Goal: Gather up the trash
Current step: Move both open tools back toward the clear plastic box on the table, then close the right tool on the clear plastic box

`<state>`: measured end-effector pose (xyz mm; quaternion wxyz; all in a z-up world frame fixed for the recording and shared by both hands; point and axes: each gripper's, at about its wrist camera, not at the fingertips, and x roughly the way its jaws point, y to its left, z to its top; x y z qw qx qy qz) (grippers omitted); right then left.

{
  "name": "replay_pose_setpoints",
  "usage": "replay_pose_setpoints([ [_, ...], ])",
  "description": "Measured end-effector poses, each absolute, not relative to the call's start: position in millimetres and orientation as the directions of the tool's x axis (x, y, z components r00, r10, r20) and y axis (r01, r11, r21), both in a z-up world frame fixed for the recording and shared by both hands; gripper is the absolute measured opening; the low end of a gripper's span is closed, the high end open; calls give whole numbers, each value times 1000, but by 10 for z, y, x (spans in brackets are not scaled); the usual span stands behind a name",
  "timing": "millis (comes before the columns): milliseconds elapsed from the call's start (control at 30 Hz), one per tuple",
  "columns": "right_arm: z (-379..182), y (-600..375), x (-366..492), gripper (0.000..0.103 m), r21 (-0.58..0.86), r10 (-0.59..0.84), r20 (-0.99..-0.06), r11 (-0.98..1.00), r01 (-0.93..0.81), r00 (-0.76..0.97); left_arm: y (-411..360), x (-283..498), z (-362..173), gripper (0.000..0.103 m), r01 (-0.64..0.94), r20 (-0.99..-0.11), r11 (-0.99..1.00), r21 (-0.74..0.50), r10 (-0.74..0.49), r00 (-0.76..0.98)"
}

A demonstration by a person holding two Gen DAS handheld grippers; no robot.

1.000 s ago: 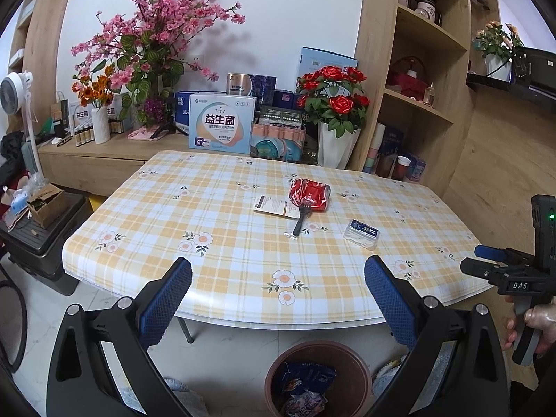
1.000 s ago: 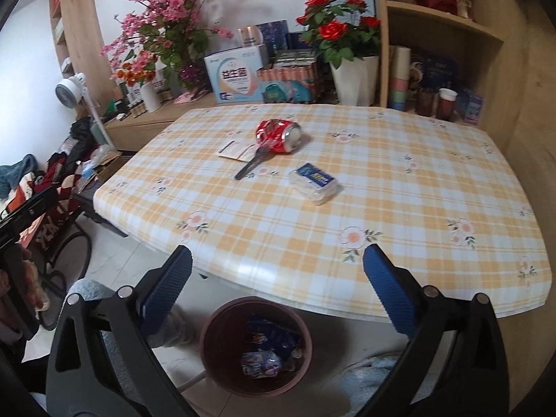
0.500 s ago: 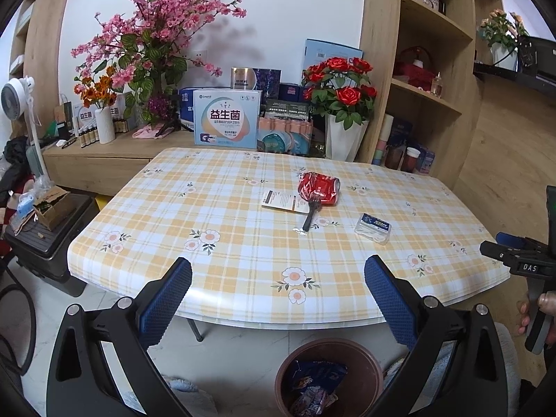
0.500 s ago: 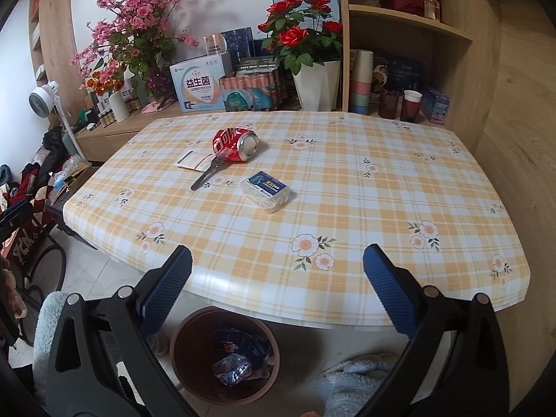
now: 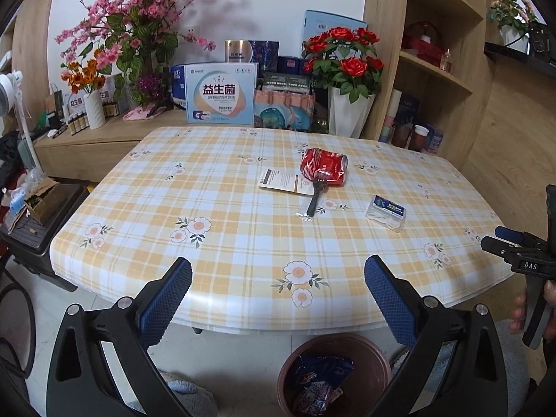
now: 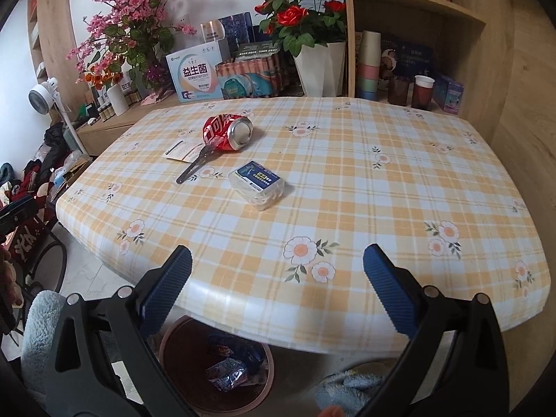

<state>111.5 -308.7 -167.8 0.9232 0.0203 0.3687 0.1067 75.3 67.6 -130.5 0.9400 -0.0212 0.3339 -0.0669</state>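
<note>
The table carries a checked floral cloth. Below its near edge stands a brown bin holding wrappers. On the cloth lie a crushed red can, a clear plastic box, a paper card and a black fork touching the can. Left gripper and right gripper hover released, holding nothing.

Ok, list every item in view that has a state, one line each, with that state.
left gripper: open, empty, hovering short of the table edge
right gripper: open, empty
red can: crushed, lying on its side
black fork: flat, tines against the can
paper card: flat, partly under the fork
clear plastic box: lid shut, lying flat
trash bin: open, wrappers inside, on the floor
</note>
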Motion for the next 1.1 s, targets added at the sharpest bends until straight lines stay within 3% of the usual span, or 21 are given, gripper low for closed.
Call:
replay_pose_setpoints([
  [333,-1991,-2958,2036,97,206,332,-688,942,-265,645,550,1276,-1524,97,153,-643,987,-53,-150,751],
  [700,-2426,-2602,2812,97,92,279,-789,935,-344,548,309,1688,-1878,97,210,-703,978,-12,-157,694],
  [967,-2547,-2491,2989,97,101,323,-801,903,-418,505,285,1813,-2038,97,216,-718,975,-45,-182,672],
  [1100,-2591,-2441,3012,82,104,335,-806,892,-440,489,267,1904,-2060,97,229,-716,969,-90,-223,662],
])
